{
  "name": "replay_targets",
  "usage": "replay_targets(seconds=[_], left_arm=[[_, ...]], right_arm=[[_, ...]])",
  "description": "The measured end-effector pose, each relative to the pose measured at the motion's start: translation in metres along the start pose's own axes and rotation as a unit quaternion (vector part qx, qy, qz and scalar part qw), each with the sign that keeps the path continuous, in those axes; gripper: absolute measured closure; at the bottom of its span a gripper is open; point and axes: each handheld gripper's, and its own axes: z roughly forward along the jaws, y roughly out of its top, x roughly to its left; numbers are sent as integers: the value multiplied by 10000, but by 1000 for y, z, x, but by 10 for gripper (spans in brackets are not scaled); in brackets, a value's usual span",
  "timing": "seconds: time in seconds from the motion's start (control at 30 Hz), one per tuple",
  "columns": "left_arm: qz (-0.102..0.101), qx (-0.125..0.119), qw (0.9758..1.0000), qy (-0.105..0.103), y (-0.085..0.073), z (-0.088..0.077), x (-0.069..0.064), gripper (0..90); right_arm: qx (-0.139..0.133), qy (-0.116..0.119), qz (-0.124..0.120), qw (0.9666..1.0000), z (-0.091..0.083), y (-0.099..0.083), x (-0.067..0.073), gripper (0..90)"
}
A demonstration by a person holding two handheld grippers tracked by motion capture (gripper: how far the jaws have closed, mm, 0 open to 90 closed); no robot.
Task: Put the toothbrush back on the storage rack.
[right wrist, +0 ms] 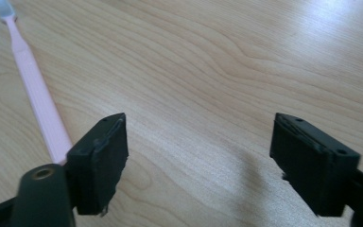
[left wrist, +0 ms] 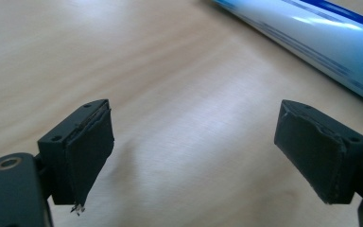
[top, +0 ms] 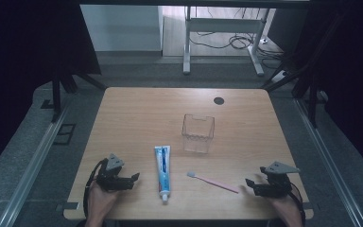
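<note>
A blue and white toothpaste tube (top: 162, 170) lies lengthwise near the table's front middle, cap toward me; part of the tube (left wrist: 312, 40) crosses the upper right of the left gripper view. A pink toothbrush (top: 213, 182) with a pale blue head lies to its right, and the toothbrush (right wrist: 35, 92) runs up the left of the right gripper view. Behind them stands a clear plastic cup (top: 198, 133). My left gripper (top: 133, 178) rests open left of the tube, nothing between its jaws. My right gripper (top: 248, 183) stands open just right of the toothbrush handle, holding nothing.
The wooden table (top: 137, 118) has a dark round hole cover (top: 219, 100) near its far edge. Black curtains flank both sides. A desk frame with cables (top: 222, 33) stands on the floor beyond.
</note>
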Motion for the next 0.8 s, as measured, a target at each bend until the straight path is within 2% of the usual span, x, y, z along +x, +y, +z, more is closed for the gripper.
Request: replay_targets(seconds=[0.1, 0.13, 0.3, 0.43, 0.57, 0.67, 0.8], left_arm=[[-174, -212, 9996, -55, 0, -2, 3, 126], [-187, -207, 9996, -70, -1, -1, 3, 126], [-30, 33, 9998, -207, 0, 7, -1, 126], [-19, -32, 9995, -316, 3, 8, -5, 127], [-85, 69, 9993, -370, 4, 9, -6, 126], [-112, 184, 9992, -348, 5, 11, -6, 127], [-120, 187, 9992, -325, 8, 10, -8, 130]], right_arm=[[25, 10, -72, 10000, 0, 0, 0, 223], [34, 5, -85, 10000, 0, -1, 0, 225], [26, 25, -112, 9999, 0, -1, -1, 238], [32, 49, -136, 9999, 0, -1, 0, 253], [-16, 96, -48, 9999, 0, 0, 0, 263], [-17, 129, 20, 9999, 0, 0, 0, 274], [-13, 147, 77, 9999, 0, 1, 0, 306]])
